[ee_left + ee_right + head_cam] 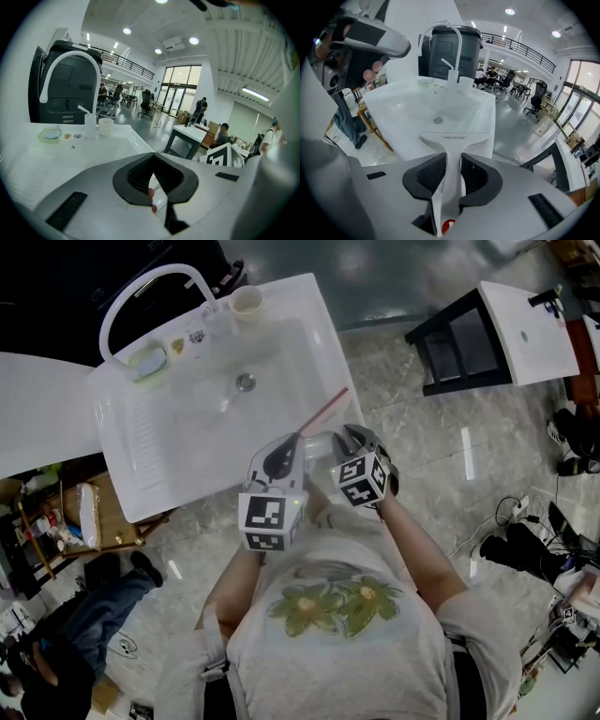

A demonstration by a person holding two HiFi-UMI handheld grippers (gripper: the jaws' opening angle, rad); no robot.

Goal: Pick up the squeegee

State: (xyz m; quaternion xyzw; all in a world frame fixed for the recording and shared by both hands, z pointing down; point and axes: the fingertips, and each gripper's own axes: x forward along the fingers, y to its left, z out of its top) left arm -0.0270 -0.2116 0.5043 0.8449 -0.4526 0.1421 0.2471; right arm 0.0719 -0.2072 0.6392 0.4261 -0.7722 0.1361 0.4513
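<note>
- A white sink (141, 451) stands in a bright open hall with a grey stone floor (412, 437).
- Right gripper (453, 164): its 2 jaws are clamped on the handle of the white squeegee (454, 138), whose blade sits above the sink's near rim.
- Left gripper (153, 164): its jaws meet at the tips, just beside the right one.

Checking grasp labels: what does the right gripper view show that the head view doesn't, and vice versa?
Right gripper view only: the right gripper has its jaws closed on the handle of the white plastic squeegee, whose wide head points toward the basin. Head view only: the squeegee's long red blade strip over the basin, and the person's flower-print shirt. Both: the white rectangular sink, its curved white faucet, the round metal drain and the white cup.
</note>
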